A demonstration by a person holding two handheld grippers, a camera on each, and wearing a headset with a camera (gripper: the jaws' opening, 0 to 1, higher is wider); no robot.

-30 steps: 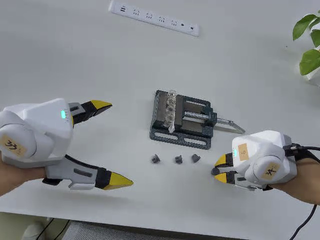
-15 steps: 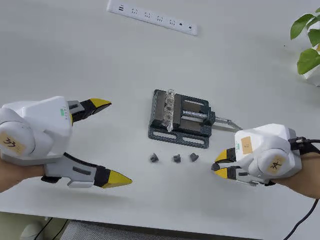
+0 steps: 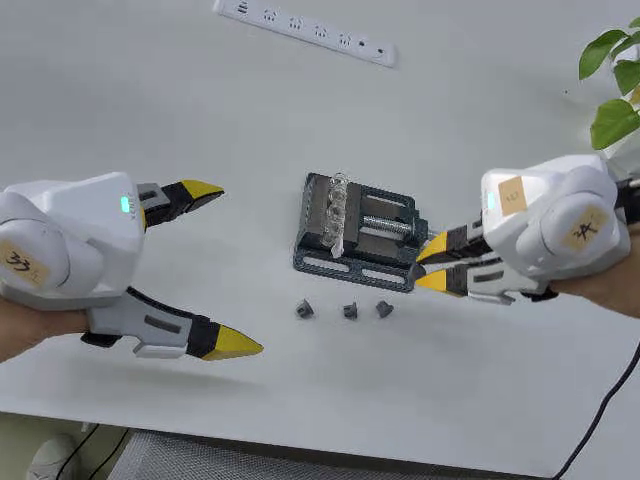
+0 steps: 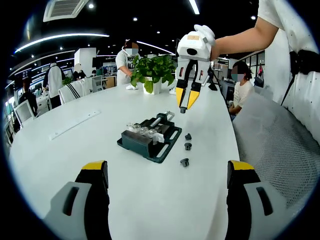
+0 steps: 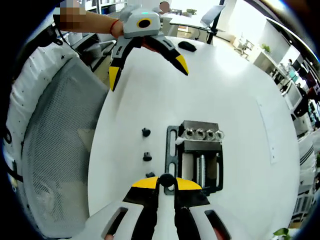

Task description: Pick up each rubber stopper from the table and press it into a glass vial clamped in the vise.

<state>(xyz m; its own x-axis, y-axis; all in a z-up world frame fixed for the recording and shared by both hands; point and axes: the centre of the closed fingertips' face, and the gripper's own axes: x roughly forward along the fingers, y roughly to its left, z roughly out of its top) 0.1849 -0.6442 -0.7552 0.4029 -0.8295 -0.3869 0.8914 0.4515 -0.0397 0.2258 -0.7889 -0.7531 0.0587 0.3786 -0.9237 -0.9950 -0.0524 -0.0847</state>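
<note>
A dark vise [image 3: 372, 243] stands mid-table with a row of clear glass vials [image 3: 338, 215] clamped in it. Three dark rubber stoppers [image 3: 304, 309] [image 3: 350, 311] [image 3: 384, 309] lie in a line on the table in front of it. My right gripper [image 3: 429, 265] hovers at the vise's right end, shut on a fourth rubber stopper [image 5: 166, 180] pinched between its yellow tips [image 5: 166, 184]. My left gripper [image 3: 222, 267] is wide open and holds nothing, well left of the vise. From the left gripper view the vise [image 4: 150, 139] and the raised right gripper [image 4: 186, 102] lie ahead.
A white power strip [image 3: 305, 32] lies at the table's far edge. A leafy plant [image 3: 610, 80] stands at the back right. A cable [image 3: 600, 420] trails off the right hand. Mesh chairs [image 5: 55, 150] sit along the table's near side, and people stand in the background.
My right gripper has lifted from the table's front and moved up toward the vise's right end, carrying the stopper. The left gripper has stayed open in place.
</note>
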